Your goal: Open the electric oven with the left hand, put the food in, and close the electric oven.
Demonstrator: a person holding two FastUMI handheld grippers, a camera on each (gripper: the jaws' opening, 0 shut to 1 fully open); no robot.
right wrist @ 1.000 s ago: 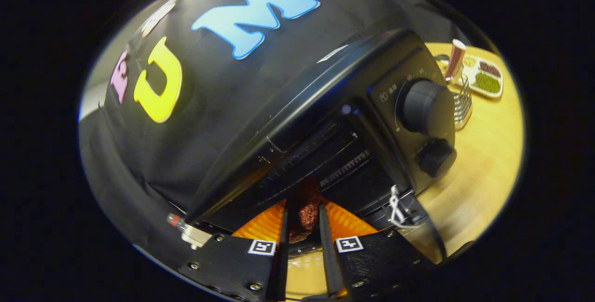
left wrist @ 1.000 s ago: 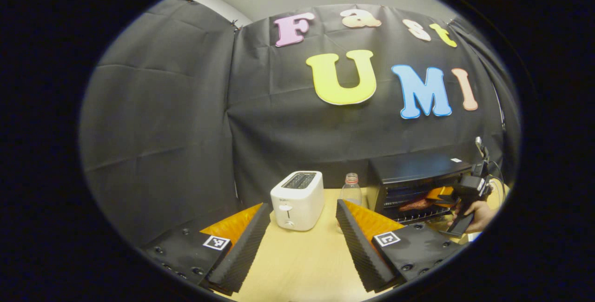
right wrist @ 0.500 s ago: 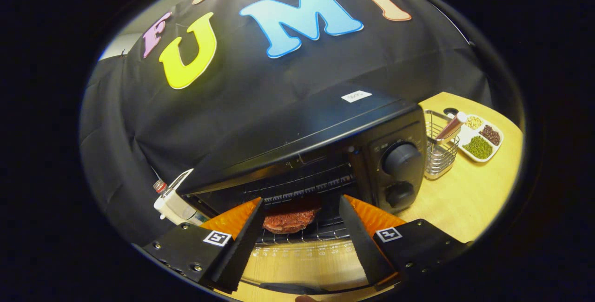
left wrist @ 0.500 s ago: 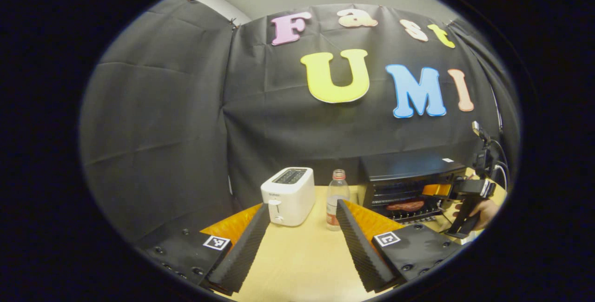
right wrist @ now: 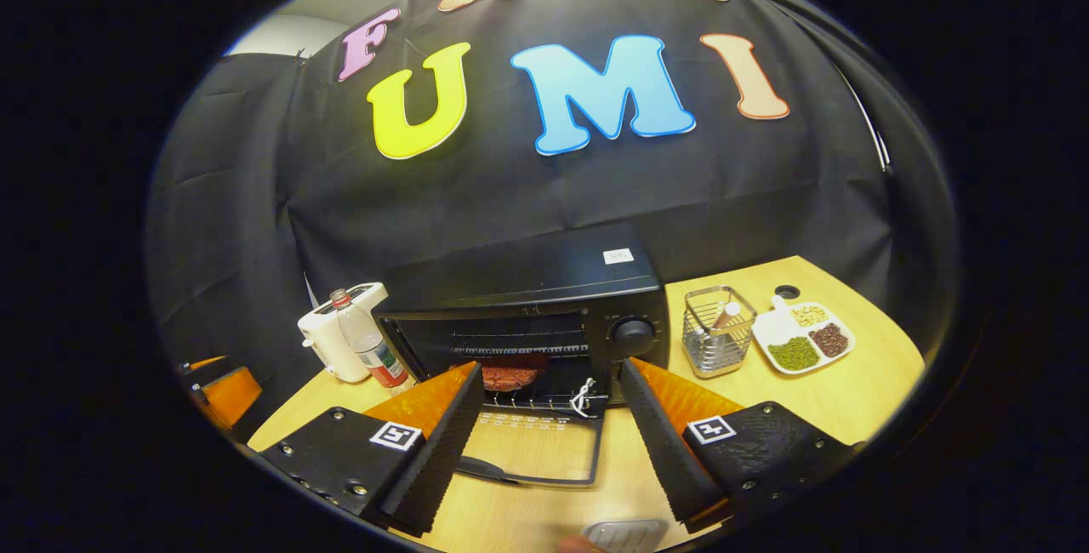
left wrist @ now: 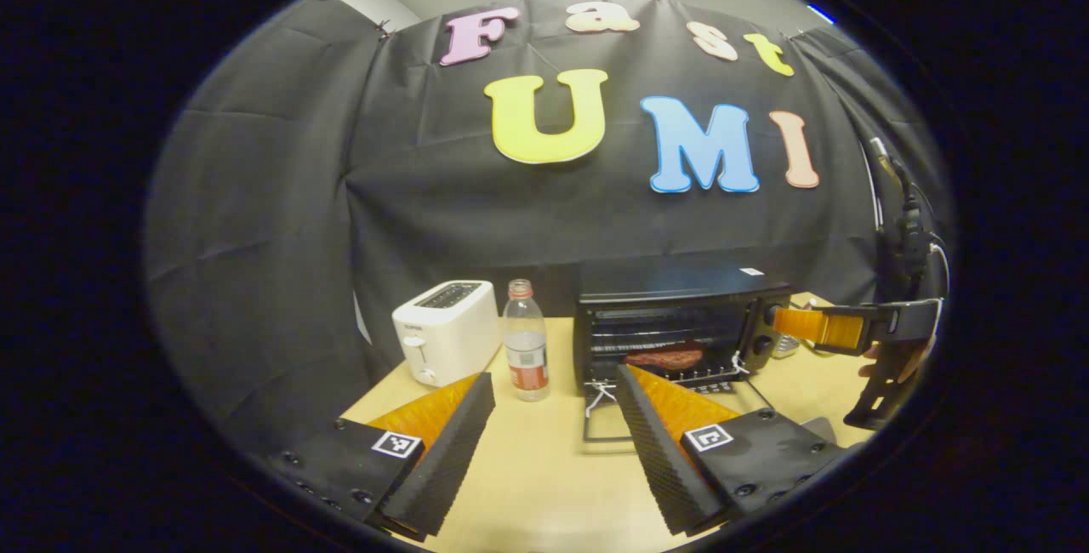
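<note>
Oven (right wrist: 527, 298) door down, food (right wrist: 509, 374) inside | wooden table (right wrist: 851, 383) | both grippers agape, empty

The hand (left wrist: 889, 359) behind the right gripper (left wrist: 821, 327) is mostly hidden. The food (right wrist: 508, 375) sits partly behind a finger. The tray's (right wrist: 804, 340) contents are too small to identify.

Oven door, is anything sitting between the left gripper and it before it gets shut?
Nothing visible blocks it. The oven door hangs open just beyond the open left gripper; the water bottle and toaster stand off to the left, clear of the path.
</note>
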